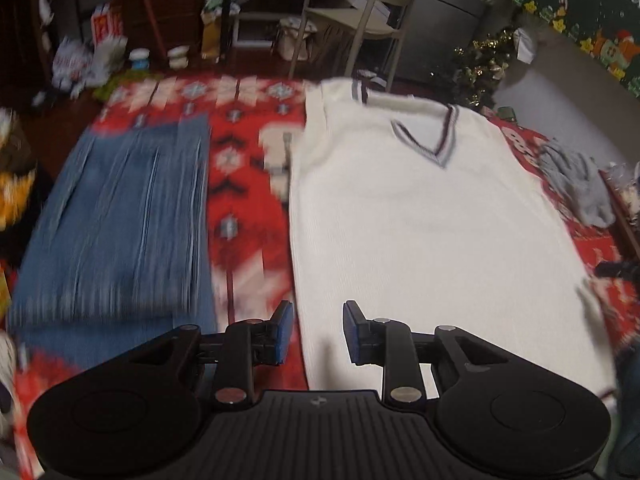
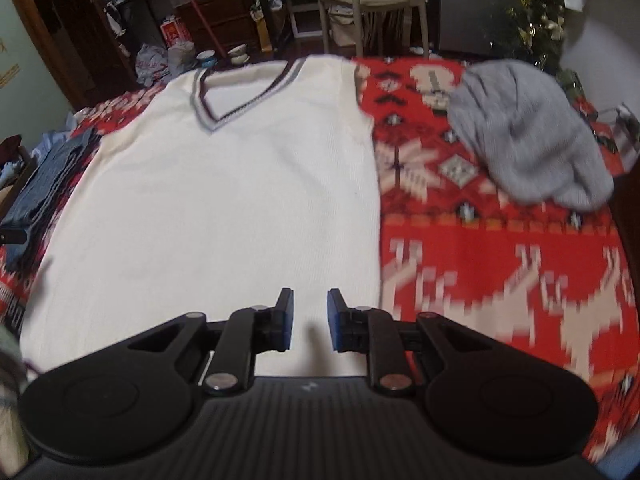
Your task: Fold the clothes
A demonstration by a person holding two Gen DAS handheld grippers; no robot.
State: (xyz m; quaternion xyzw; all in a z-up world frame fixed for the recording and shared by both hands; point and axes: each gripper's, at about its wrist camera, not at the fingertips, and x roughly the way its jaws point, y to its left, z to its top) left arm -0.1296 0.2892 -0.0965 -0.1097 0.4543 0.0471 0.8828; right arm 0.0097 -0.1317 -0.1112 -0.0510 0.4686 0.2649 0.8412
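A white knit vest [image 1: 420,216] [image 2: 224,184] with a grey and dark striped V-neck lies flat, face up, on a red patterned blanket [image 1: 248,208] [image 2: 480,264]. My left gripper [image 1: 319,314] hovers above the vest's lower left edge, open, with nothing between its blue pads. Over the vest's lower right part, near its right side edge, my right gripper [image 2: 310,302] is open too and holds nothing. The vest's bottom hem is hidden behind both gripper bodies.
Folded blue denim [image 1: 120,216] [image 2: 44,184] lies on the blanket left of the vest. A crumpled grey knit garment [image 2: 528,132] [image 1: 576,184] sits to its right. Beyond the blanket's far edge stand a pale chair [image 1: 360,16], shelves and floor clutter.
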